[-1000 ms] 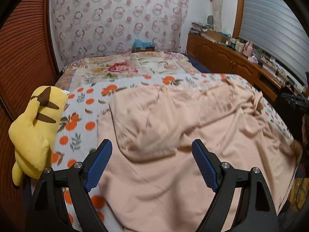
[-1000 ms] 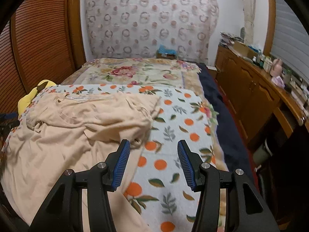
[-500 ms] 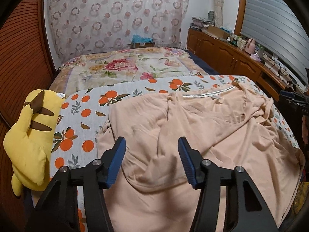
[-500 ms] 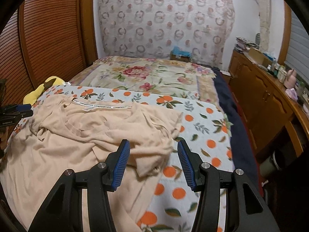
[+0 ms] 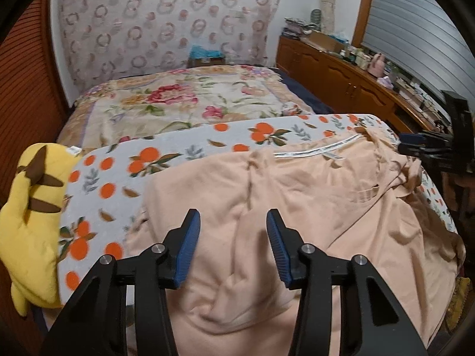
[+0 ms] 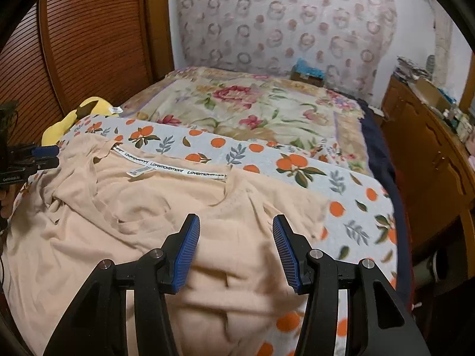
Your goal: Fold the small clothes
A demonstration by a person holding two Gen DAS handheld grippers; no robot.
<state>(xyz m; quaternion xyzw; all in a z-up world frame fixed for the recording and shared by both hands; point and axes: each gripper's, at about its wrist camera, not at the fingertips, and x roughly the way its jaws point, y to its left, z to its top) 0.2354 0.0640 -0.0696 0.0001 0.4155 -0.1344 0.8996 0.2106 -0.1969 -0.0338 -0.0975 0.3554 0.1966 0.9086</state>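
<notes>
A peach-coloured top [image 5: 297, 207] lies crumpled on the orange-print blanket [image 5: 166, 160], its white neck tape [image 5: 314, 149] toward the far side. It also shows in the right wrist view [image 6: 148, 207], with the neck tape [image 6: 178, 172]. My left gripper [image 5: 233, 240] is open and empty, just above the top's left part. My right gripper [image 6: 236, 243] is open and empty, above the top's right part. Each gripper appears at the edge of the other view: the right one [image 5: 421, 145], the left one [image 6: 32, 157].
A yellow plush toy [image 5: 29, 216] lies at the blanket's left edge. A floral quilt [image 5: 190, 103] covers the far bed. A wooden cabinet [image 5: 350, 80] with clutter runs along the right wall. A slatted wooden door [image 6: 83, 44] stands on the left.
Both grippers have moved in over the peach top. The left gripper's jaws have narrowed from wide open. The top's neckline now lies spread out further.
</notes>
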